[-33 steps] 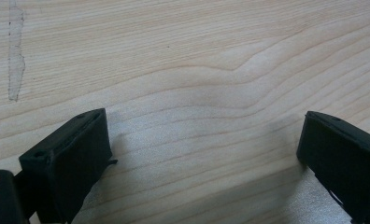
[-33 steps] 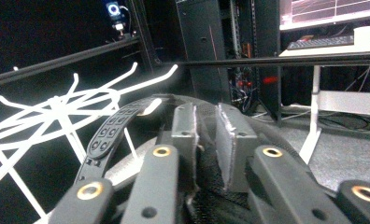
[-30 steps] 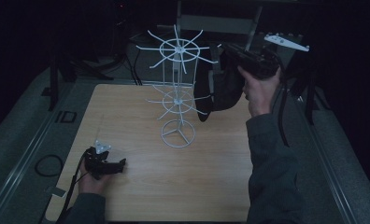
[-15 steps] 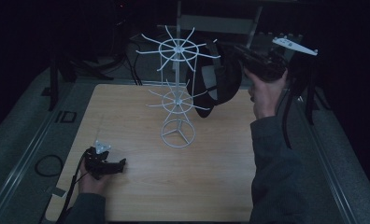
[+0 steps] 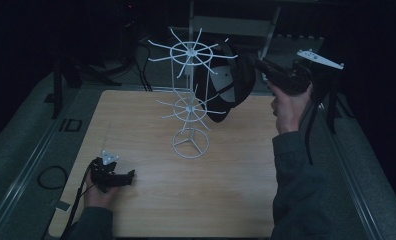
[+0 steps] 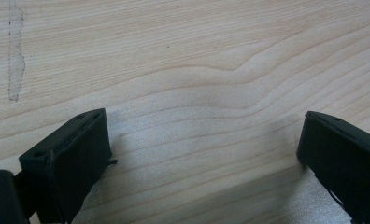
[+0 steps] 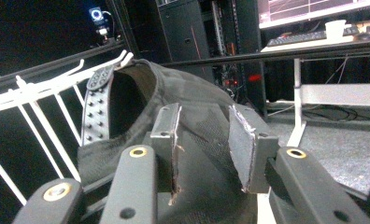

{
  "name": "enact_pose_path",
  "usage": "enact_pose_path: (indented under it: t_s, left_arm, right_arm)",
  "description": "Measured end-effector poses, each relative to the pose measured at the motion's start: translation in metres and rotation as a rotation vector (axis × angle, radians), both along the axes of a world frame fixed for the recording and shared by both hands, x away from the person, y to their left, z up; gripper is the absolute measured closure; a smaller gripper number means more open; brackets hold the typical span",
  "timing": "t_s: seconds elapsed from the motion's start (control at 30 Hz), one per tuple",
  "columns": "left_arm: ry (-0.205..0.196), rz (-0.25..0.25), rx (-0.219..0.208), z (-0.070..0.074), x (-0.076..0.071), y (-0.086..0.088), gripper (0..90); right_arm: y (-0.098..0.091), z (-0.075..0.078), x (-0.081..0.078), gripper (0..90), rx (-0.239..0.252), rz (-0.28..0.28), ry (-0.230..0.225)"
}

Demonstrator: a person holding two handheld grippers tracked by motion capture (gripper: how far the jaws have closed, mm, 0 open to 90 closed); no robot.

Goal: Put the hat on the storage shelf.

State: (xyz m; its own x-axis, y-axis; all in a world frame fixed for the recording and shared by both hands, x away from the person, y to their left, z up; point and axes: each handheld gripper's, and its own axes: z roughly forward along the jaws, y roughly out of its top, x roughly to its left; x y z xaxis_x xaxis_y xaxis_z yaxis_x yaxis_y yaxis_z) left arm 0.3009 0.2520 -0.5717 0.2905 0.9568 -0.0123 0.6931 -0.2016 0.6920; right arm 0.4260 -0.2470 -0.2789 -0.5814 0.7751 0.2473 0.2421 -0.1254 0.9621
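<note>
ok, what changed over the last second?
The right gripper drew back to the right from the black cap, its jaws just opening; the cloth shows beyond them, not pinched. The cap now hangs on the upper hooks of the white wire rack, having shifted right with the hand beforehand. The left gripper stayed resting on the wooden table, jaws open; the rack stayed put.

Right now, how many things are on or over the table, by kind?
White wire racks: 1
Black caps: 1, hanging on the rack's top hooks
Hand-held grippers: 2, the left gripper and the right gripper
Total: 4
</note>
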Motion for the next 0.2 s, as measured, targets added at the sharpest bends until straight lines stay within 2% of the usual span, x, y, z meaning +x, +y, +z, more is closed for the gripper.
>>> enact_pose_path:
  t_s: [0.2]
  left_arm:
    - [0.0, 0.0, 0.0, 0.0, 0.0, 0.0, 2.9]
  right_arm:
    - [-0.0033, -0.0058, -0.0038, 62.4, -0.004, 0.002, 0.001]
